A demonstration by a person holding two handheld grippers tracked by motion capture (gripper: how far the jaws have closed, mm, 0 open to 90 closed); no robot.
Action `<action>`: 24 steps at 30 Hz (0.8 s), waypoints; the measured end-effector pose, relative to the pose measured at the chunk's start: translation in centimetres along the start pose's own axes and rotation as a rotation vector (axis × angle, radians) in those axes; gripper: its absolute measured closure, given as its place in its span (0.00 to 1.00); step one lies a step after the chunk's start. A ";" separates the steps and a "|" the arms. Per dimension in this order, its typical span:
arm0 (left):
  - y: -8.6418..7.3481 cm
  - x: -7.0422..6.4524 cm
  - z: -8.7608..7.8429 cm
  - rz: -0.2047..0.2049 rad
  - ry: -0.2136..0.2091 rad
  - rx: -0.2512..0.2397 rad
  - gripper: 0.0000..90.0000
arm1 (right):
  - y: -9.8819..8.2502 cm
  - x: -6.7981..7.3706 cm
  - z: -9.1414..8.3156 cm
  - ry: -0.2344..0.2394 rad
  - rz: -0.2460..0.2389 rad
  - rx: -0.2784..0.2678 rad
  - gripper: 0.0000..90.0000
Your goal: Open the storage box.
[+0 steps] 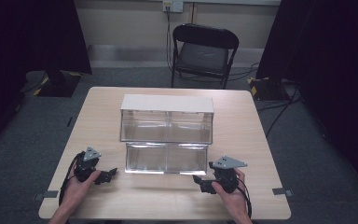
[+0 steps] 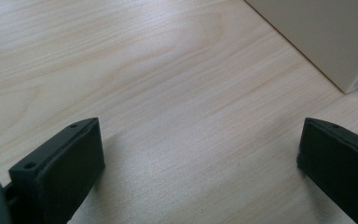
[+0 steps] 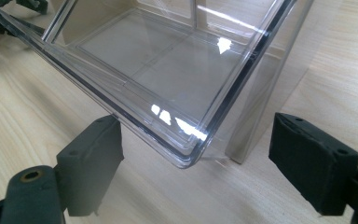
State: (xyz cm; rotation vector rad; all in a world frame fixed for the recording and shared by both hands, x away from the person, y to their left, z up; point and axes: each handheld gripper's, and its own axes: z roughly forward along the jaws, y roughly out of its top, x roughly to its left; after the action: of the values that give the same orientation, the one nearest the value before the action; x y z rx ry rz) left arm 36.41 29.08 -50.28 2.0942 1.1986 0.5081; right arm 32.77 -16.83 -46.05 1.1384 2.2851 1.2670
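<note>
Clear drawer stands pulled out of the acrylic organizer mid-counter. Both hand-held grippers, left and right, wait wide open, holding nothing. Probably an approach step; next, the right one must close on the drawer's near corner.

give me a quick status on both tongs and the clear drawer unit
Left tongs open over bare table. Right tongs open, corner of the pulled-out lower drawer between its jaws, not gripped. Nothing in the way.
</note>
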 end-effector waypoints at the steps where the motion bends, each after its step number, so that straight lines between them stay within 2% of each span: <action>1: 0.0 0.0 0.0 0.000 0.000 0.000 0.00 | 0.0 0.0 -0.1 0.019 0.005 -0.002 0.18; 24: 0.0 0.0 0.0 0.000 0.000 0.000 0.00 | 0.3 0.2 -0.8 0.037 -0.008 -0.035 0.18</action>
State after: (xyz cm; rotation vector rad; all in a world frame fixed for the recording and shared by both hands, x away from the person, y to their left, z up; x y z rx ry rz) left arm 36.41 29.08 -50.28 2.0942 1.1989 0.5078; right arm 32.34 -17.05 -45.38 1.1020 2.2819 1.3304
